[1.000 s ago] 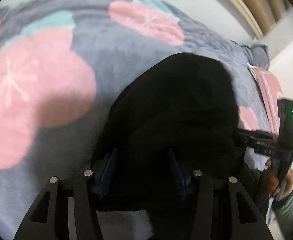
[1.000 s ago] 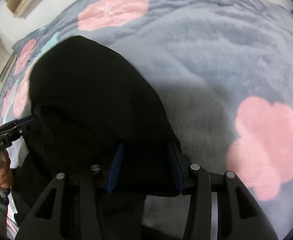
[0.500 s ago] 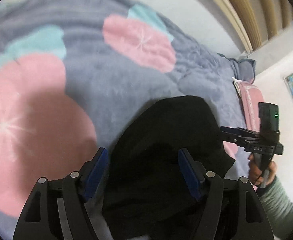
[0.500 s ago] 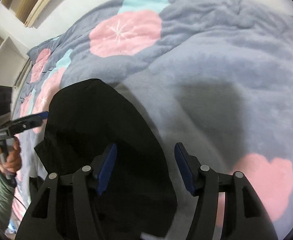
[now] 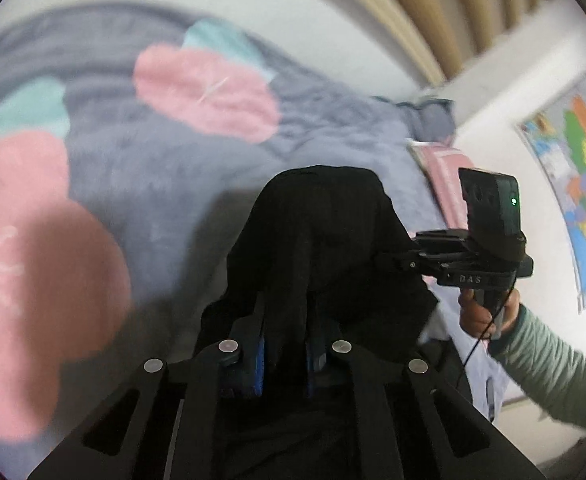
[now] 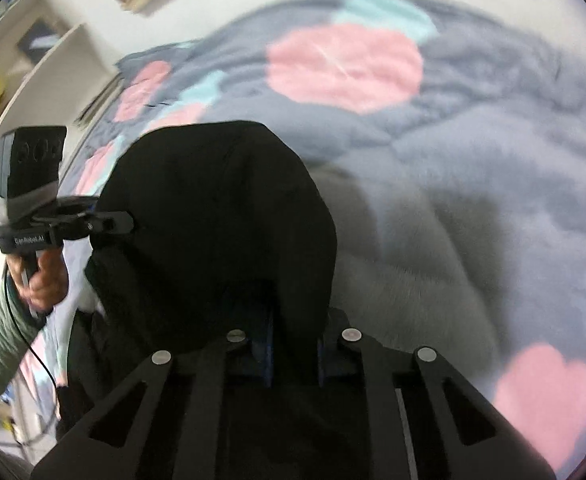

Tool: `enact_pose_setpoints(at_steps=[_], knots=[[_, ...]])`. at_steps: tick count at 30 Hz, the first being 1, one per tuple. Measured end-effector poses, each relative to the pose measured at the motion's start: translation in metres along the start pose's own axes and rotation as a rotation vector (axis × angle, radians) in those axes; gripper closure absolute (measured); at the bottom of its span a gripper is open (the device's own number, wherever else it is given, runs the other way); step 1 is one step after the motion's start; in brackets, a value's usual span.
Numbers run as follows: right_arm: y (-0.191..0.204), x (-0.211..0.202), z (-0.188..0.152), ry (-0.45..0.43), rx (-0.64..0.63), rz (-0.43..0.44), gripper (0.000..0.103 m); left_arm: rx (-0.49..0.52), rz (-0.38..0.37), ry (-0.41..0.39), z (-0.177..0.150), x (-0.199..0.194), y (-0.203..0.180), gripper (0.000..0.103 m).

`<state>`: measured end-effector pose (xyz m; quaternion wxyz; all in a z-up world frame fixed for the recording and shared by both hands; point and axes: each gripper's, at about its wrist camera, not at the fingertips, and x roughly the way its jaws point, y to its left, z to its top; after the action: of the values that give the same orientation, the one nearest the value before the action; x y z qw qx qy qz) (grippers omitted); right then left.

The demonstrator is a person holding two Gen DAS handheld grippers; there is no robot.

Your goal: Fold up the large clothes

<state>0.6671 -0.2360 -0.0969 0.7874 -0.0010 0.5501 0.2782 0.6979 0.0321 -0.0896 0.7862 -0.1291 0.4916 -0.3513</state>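
Above floral bedding [image 5: 165, 168], both tools [image 5: 284, 354] [image 6: 293, 354] have just clamped black garment [image 6: 221, 208] edges.

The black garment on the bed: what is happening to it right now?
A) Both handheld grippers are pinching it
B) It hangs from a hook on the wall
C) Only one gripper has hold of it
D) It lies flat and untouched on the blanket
A: the left gripper and the right gripper each have their blue pads closed on a fold of the black garment, bunched up above the flowered blanket.
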Motion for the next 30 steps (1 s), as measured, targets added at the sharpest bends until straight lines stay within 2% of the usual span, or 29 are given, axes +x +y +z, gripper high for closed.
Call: enact_pose_setpoints(at_steps=[4,8,14,16,19,22,26,29,30], knots=[[0.041,-0.053,-0.027,-0.076,-0.043,-0.016,0.085,0.120,0.021,-0.038,-0.033,-0.051,-0.056,0.090],[0.091,-0.101,-0.070,-0.123,-0.108,-0.083,0.085,0.203,0.063,-0.045,-0.081,-0.089,-0.109,0.090],[0.154,-0.155,-0.167,-0.134,-0.158,-0.132,0.086,0.238,0.084,-0.007,-0.168,-0.123,-0.161,0.090],[0.167,-0.158,-0.196,-0.112,-0.171,-0.153,0.086,0.251,0.089,0.030,-0.203,-0.125,-0.176,0.090],[0.180,-0.146,-0.247,-0.038,-0.155,-0.173,0.085,0.201,0.060,0.089,-0.245,-0.118,-0.180,0.090],[0.182,-0.119,-0.297,0.042,-0.095,-0.171,0.085,0.150,0.100,0.162,-0.293,-0.094,-0.175,0.090],[0.179,-0.100,-0.328,0.122,-0.028,-0.182,0.081,0.085,0.168,0.199,-0.338,-0.078,-0.170,0.090],[0.177,-0.123,-0.339,0.131,0.017,-0.179,0.075,0.069,0.194,0.166,-0.345,-0.104,-0.178,0.088],[0.176,-0.134,-0.339,0.116,0.022,-0.177,0.074,0.057,0.192,0.161,-0.344,-0.115,-0.179,0.083]])
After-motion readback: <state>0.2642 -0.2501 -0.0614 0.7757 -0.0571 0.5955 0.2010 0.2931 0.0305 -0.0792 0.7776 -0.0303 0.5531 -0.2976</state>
